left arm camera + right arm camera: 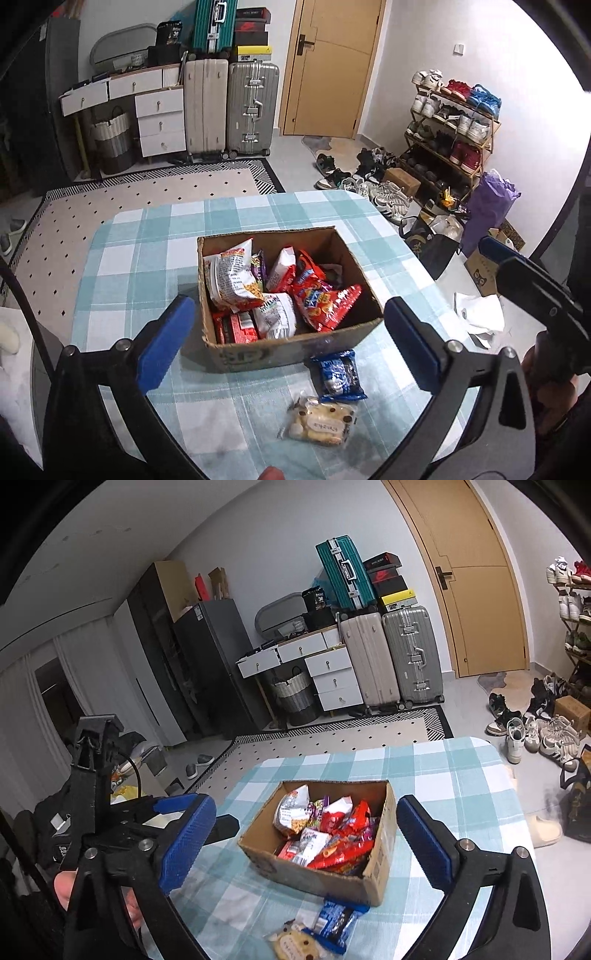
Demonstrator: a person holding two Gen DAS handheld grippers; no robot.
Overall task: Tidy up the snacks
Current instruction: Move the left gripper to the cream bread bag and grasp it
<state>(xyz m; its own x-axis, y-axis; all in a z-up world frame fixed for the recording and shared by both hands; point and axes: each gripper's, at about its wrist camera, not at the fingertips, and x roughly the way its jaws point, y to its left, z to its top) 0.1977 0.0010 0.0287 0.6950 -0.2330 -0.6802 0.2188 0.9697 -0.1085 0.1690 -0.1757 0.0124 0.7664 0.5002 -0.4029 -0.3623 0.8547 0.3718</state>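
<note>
Snack packets fill my open brown cardboard box [291, 347] on the teal-and-white checked tabletop [129, 266]. Just beside its near wall lie a blue wrapped biscuit pack [338, 376] and a clear-wrapped pale cookie pack [321, 426]. My left tongs [290, 343] and right tongs [306, 845] both gape wide, holding nothing.

Checked table [122, 258]: box [258, 350], two packets [338, 374].

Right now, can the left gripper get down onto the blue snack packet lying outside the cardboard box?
Probably yes. The left gripper has its jaws wide open and empty, and the blue snack packet lies flat on the checked tablecloth just below them, clear of the brown cardboard box. Nothing covers it.
</note>
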